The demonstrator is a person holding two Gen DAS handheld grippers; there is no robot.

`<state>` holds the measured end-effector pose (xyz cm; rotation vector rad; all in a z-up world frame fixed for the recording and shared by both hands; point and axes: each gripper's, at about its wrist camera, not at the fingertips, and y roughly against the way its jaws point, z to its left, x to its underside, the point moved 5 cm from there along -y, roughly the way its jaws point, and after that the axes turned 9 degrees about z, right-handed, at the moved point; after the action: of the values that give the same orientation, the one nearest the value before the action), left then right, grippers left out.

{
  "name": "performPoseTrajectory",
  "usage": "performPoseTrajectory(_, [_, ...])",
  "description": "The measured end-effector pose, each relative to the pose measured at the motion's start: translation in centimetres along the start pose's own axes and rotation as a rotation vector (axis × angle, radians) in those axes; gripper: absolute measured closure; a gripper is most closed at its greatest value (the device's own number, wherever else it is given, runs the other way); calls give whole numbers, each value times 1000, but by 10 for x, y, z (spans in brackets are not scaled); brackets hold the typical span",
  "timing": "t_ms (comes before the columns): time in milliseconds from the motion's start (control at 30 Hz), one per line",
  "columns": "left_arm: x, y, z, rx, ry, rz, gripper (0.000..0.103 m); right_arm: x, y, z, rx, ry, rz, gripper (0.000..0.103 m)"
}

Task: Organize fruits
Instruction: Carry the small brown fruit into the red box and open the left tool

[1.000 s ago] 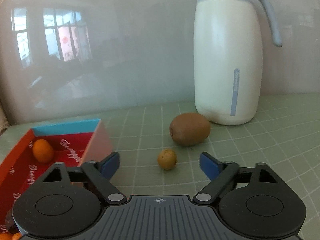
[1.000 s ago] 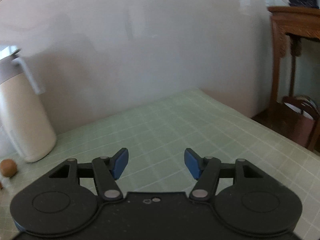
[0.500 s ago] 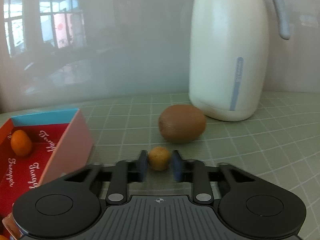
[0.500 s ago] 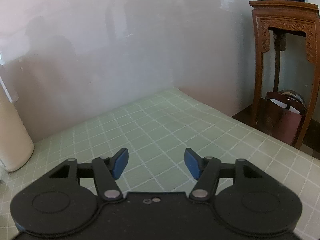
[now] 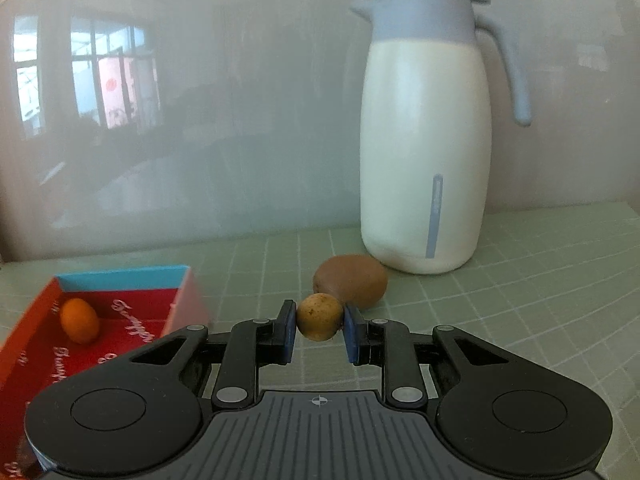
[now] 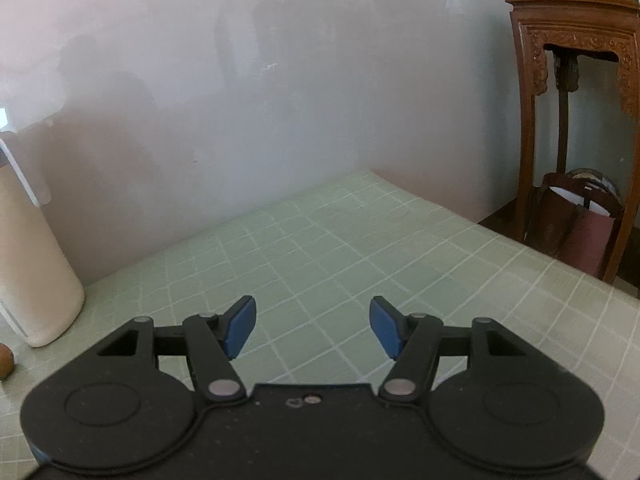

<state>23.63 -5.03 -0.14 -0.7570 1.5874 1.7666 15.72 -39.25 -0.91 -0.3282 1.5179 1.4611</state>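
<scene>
My left gripper is shut on a small yellow-brown round fruit, which hangs just above the green gridded mat. Right behind it lies a brown kiwi. To the left stands a red box with a blue far wall, and a small orange fruit lies inside it. My right gripper is open over bare mat with nothing between its blue pads. A sliver of the kiwi shows at the far left edge of the right wrist view.
A tall white jug with a grey-blue lid and handle stands behind the kiwi, against a glossy wall; the jug also shows at left in the right wrist view. A carved wooden stand is beyond the table's right edge.
My left gripper moved forward, closed on the small fruit and lifted it slightly. The right wrist view swung to the right, so the jug slid towards its left edge.
</scene>
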Motion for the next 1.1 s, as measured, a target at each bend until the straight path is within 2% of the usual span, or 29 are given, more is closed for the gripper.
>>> performPoseTrajectory(500, [5, 50, 60, -41, 31, -59, 78, 10, 13, 56, -69, 42, 2, 40])
performPoseTrajectory(900, [24, 49, 121, -108, 83, -33, 78, 26, 17, 121, -139, 107, 19, 40])
performPoseTrajectory(1100, [36, 39, 143, -125, 95, 5, 78, 35, 22, 150, -162, 149, 21, 40])
